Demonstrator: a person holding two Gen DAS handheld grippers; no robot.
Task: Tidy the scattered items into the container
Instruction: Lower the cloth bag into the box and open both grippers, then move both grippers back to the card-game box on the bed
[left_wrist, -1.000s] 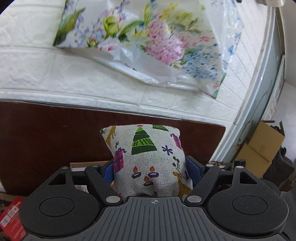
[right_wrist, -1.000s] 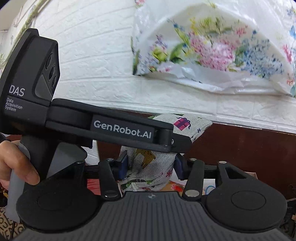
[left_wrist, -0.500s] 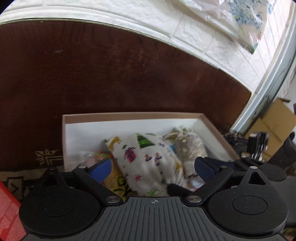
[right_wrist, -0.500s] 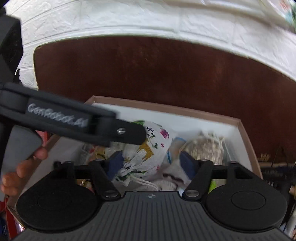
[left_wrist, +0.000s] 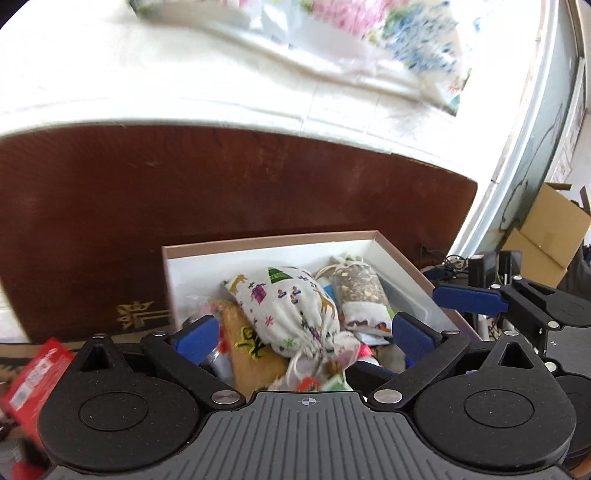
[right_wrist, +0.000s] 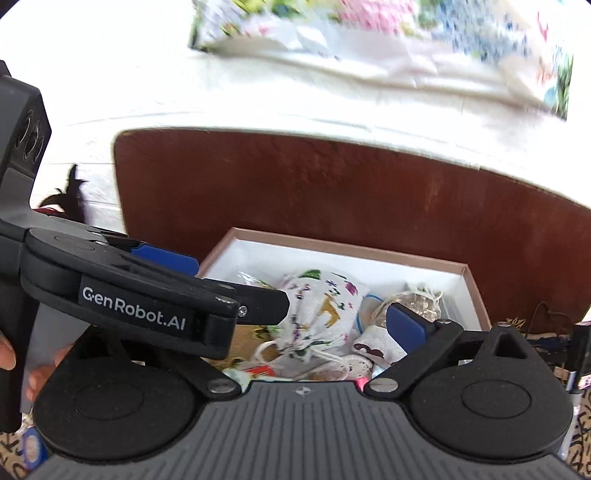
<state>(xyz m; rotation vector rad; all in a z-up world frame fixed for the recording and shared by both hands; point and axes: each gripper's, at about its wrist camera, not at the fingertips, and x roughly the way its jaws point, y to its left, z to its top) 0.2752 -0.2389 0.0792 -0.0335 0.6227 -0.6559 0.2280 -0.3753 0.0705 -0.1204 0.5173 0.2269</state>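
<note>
A white drawstring pouch with Christmas prints (left_wrist: 291, 310) lies in the open cardboard box (left_wrist: 258, 243), on top of other items; it also shows in the right wrist view (right_wrist: 325, 310). Beside it lies a small sachet of dried bits (left_wrist: 360, 288). My left gripper (left_wrist: 306, 336) is open and empty above the box's near side. My right gripper (right_wrist: 295, 325) is open and empty too; its left finger is hidden behind the left gripper's body. The box (right_wrist: 369, 251) stands before a dark wooden board.
A dark brown wooden board (left_wrist: 221, 192) stands behind the box against a white brick wall. A floral plastic bag (left_wrist: 369, 37) hangs above. A red packet (left_wrist: 33, 373) lies at the left. Cardboard boxes (left_wrist: 543, 229) stand at the right.
Both grippers held the printed pouch up high, lowered it into the box and opened. The pouch now lies free in the box, and both grippers have drawn back.
</note>
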